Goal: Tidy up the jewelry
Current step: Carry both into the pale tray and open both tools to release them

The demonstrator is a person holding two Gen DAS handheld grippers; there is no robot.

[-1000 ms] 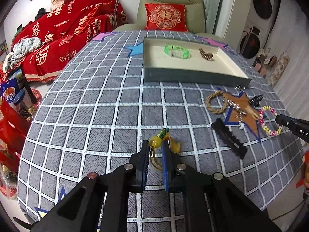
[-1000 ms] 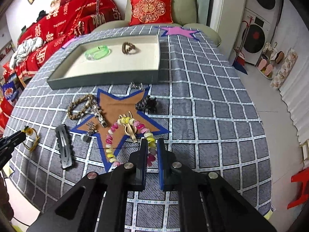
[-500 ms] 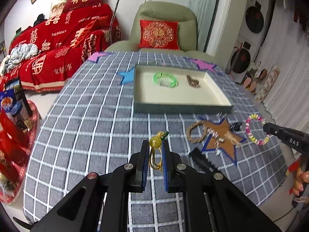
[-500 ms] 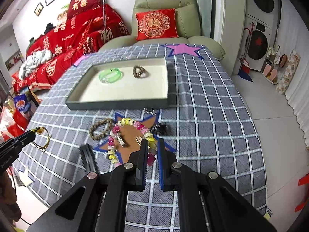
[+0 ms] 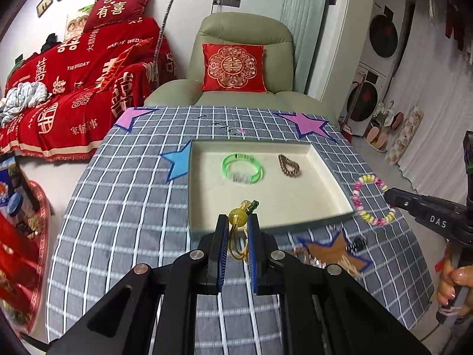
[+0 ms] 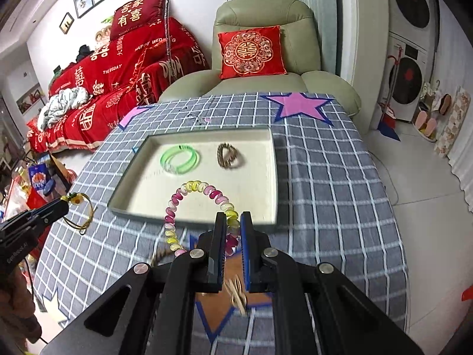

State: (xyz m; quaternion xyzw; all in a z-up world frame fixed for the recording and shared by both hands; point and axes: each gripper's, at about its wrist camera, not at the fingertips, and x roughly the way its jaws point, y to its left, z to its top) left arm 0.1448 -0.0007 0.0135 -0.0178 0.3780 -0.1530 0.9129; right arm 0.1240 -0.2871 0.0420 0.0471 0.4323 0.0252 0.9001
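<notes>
My left gripper (image 5: 237, 222) is shut on a yellow bead cord bracelet (image 5: 237, 217) and holds it in the air at the near edge of the cream tray (image 5: 325, 171); it also shows in the right wrist view (image 6: 77, 204). My right gripper (image 6: 233, 222) is shut on a pink and yellow beaded bracelet (image 6: 189, 195), held up over the tray's near edge (image 6: 130, 186); the left wrist view shows it (image 5: 369, 201) by the tray's right corner. In the tray lie a green bangle (image 5: 242, 167) and a brown bead bracelet (image 5: 289, 165).
The grey checked tablecloth (image 5: 118, 207) covers the table. More jewelry lies on a brown star patch (image 5: 331, 251) in front of the tray, partly blurred. A green armchair with a red cushion (image 5: 233, 68) stands behind the table, a red sofa at the left.
Both grippers have lifted with their bracelets off the cloth and moved forward toward the tray. The tray now lies close in front of both.
</notes>
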